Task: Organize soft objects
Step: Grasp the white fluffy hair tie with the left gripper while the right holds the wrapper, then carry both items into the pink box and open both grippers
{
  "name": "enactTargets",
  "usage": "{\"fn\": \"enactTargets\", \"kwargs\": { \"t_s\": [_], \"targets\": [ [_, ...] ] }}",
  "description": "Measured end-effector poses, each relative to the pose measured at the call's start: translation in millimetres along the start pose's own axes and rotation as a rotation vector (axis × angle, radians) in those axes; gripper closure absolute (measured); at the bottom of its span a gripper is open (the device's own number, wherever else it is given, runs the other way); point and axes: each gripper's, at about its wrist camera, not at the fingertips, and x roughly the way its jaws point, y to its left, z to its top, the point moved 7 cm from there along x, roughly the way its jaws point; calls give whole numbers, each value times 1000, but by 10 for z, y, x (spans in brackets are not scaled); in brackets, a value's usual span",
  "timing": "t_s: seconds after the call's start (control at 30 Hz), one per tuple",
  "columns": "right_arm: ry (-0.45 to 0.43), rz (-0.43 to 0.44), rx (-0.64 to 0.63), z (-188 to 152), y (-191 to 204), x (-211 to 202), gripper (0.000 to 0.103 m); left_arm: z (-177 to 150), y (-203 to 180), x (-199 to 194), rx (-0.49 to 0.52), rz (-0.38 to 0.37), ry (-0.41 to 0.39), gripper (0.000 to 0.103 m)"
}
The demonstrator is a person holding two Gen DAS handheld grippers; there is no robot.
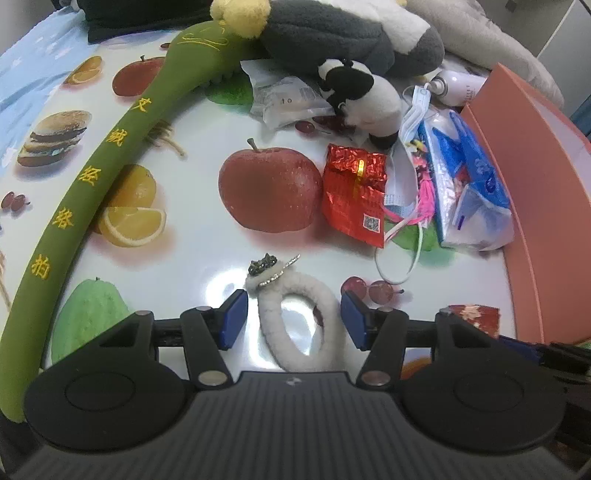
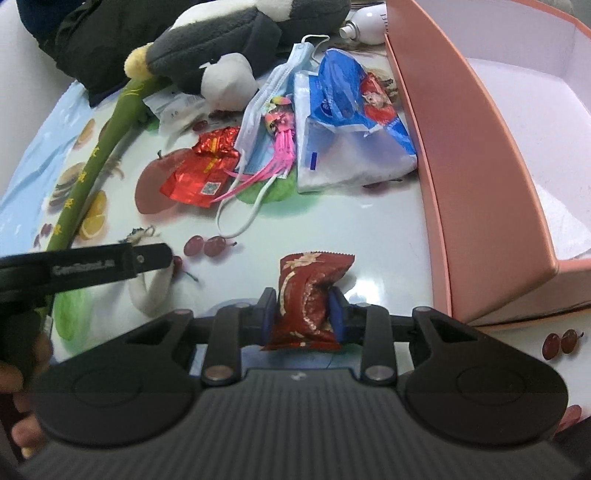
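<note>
My left gripper (image 1: 294,317) is open, its blue pads on either side of a white fluffy hair tie (image 1: 323,306) with a dark ornament, lying on the fruit-print table. My right gripper (image 2: 303,314) is shut on a dark red snack packet (image 2: 308,295), just left of the pink box (image 2: 480,166). The packet's corner shows in the left wrist view (image 1: 476,317). A small black-and-white plush (image 1: 364,98), a big grey plush (image 1: 332,33) and a long green padded stick (image 1: 110,155) lie further back.
A red foil packet (image 1: 352,194), face masks (image 1: 410,122), a pink tassel (image 1: 426,188), a blue tissue pack (image 1: 472,192), a clear wrapper (image 1: 284,98) and a white spray bottle (image 1: 458,86) clutter the table's middle and right. The pink box (image 1: 535,184) bounds the right side.
</note>
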Motion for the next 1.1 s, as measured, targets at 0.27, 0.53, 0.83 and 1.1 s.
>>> {"fn": "enactTargets", "kwargs": {
  "t_s": [0.27, 0.53, 0.83, 1.1],
  "targets": [
    [7, 11, -3, -15, -1, -20, 70, 40, -104, 65, 115, 87, -23, 83],
    [-9, 17, -4, -4, -51, -124, 70, 5, -45, -23, 33, 16, -17, 87],
    [-57, 27, -2, 113, -15, -303, 70, 29, -35, -237, 0, -51, -41, 87],
    [-88, 33, -19, 180, 13, -461, 70, 120, -127, -471, 5, -94, -74, 87]
  ]
}}
